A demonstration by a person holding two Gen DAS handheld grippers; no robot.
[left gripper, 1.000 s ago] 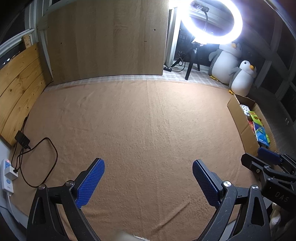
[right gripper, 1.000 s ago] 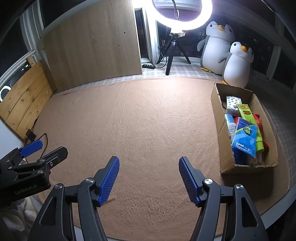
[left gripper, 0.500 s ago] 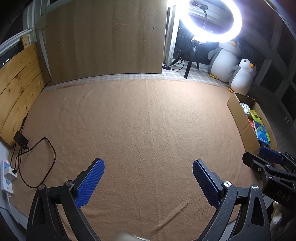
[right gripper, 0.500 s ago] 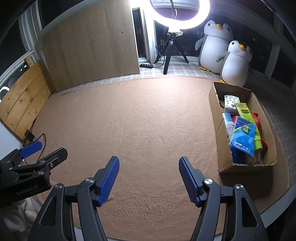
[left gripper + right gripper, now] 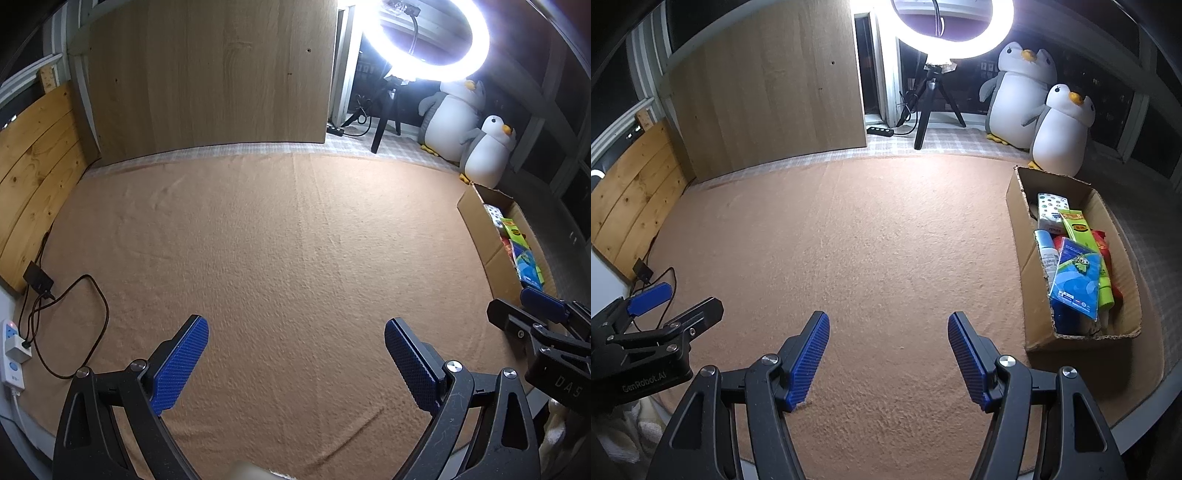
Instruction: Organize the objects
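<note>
At the far left a thin black power cable (image 5: 92, 317) loops over the tan terry-cloth cover (image 5: 288, 251) from a white socket strip (image 5: 13, 354) — a low sweep on that side could snag it and drag the strip. The left black gripper with blue ribbed pads (image 5: 295, 354) hangs wide and empty above bare cloth. To its right, the right black gripper with blue ribbed pads (image 5: 888, 354) also stands wide, nothing between its jaws.

At the right edge sits the open brown cardboard box (image 5: 1019, 206), packed almost full: a white dotted tissue pack (image 5: 1051, 208) at the far end, a lime-green flat carton (image 5: 1078, 229), a white tube with a blue cap (image 5: 1047, 251), something red beneath, and a blue printed pouch (image 5: 1075, 280) leaning on top. I judge that pouch the weak point — a nudge, or pressing one more item in, could tip it over the low front wall. No loose items are visible on the cloth, so the sorting looks essentially finished.
</note>
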